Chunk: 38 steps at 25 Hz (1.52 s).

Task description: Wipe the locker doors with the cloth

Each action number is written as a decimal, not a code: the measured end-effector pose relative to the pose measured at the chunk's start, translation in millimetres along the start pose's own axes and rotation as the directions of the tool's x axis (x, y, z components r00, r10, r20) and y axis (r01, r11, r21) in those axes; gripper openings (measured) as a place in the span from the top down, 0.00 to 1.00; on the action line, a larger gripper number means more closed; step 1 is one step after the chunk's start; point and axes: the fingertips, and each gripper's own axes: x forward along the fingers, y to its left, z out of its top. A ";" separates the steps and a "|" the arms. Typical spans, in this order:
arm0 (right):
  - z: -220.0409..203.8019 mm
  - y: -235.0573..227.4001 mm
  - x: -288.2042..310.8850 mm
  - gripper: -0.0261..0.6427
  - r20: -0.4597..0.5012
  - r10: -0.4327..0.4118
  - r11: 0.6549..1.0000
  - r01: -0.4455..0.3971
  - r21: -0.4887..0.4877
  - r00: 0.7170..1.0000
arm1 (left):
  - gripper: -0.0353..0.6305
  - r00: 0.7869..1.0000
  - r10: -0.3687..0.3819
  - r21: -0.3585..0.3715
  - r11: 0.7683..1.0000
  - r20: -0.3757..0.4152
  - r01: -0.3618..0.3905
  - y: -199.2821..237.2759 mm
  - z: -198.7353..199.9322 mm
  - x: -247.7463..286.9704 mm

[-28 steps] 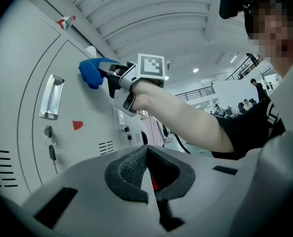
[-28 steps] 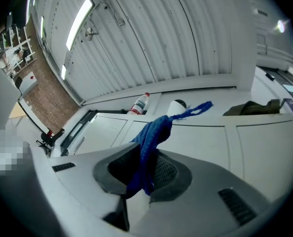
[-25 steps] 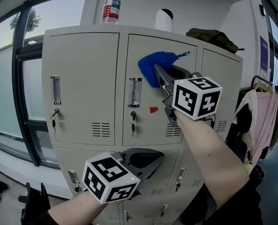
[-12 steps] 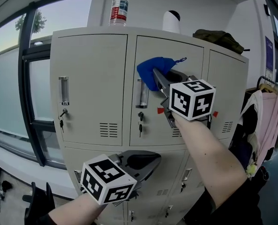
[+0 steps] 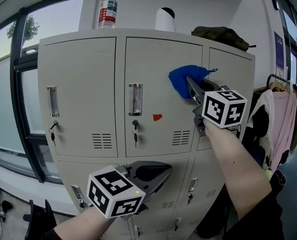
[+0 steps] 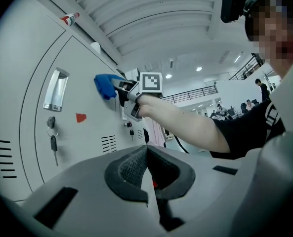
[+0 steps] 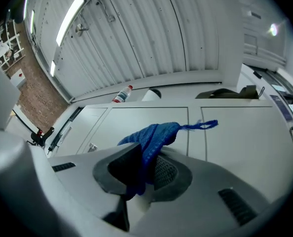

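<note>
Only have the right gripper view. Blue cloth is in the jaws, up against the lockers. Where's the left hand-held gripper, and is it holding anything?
Observer: Left hand-held gripper is low, in front of the lower row of lockers. Its jaws are shut with nothing between them.
Operator: Anything on the door that I can't see from here?
Observer: There is a small red mark on the middle upper door, below and to the left of the cloth.
</note>
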 end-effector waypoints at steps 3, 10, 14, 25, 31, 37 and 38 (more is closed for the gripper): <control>-6.6 -22.5 -13.6 0.89 -0.011 -0.045 0.999 0.045 -0.004 0.999 | 0.94 1.000 -0.008 -0.003 1.000 -0.003 0.008 -0.1 -1.9 5.4; -7.5 2.2 -21.0 0.89 0.013 0.020 0.998 -0.020 0.053 1.000 | 0.94 1.000 -0.021 -0.011 1.000 0.000 0.021 -1.3 -3.7 9.7; -1.3 59.0 -5.7 0.89 0.040 0.133 0.990 -0.134 0.048 0.990 | 0.94 1.000 -0.019 -0.014 1.000 -0.003 0.019 -2.2 -5.4 5.4; -17.0 146.6 34.1 0.89 0.011 0.258 0.966 -0.258 0.023 0.966 | 0.94 1.000 0.026 -0.016 1.000 -0.006 -0.026 4.5 -5.4 -23.6; -34.2 112.9 25.8 0.89 -0.014 0.191 0.982 -0.191 0.007 0.982 | 0.94 0.999 0.029 -0.025 0.999 -0.022 -0.030 3.7 -12.2 -22.8; -42.6 49.9 -0.7 0.89 -0.037 0.090 0.996 -0.091 -0.012 0.995 | 0.94 1.000 0.002 -0.029 1.000 -0.024 -0.003 -3.7 -11.5 -6.3; -43.0 39.9 -5.4 0.89 -0.040 0.073 0.997 -0.074 -0.015 0.997 | 0.94 1.000 -0.003 -0.030 1.000 -0.023 0.002 -5.1 -11.6 -3.1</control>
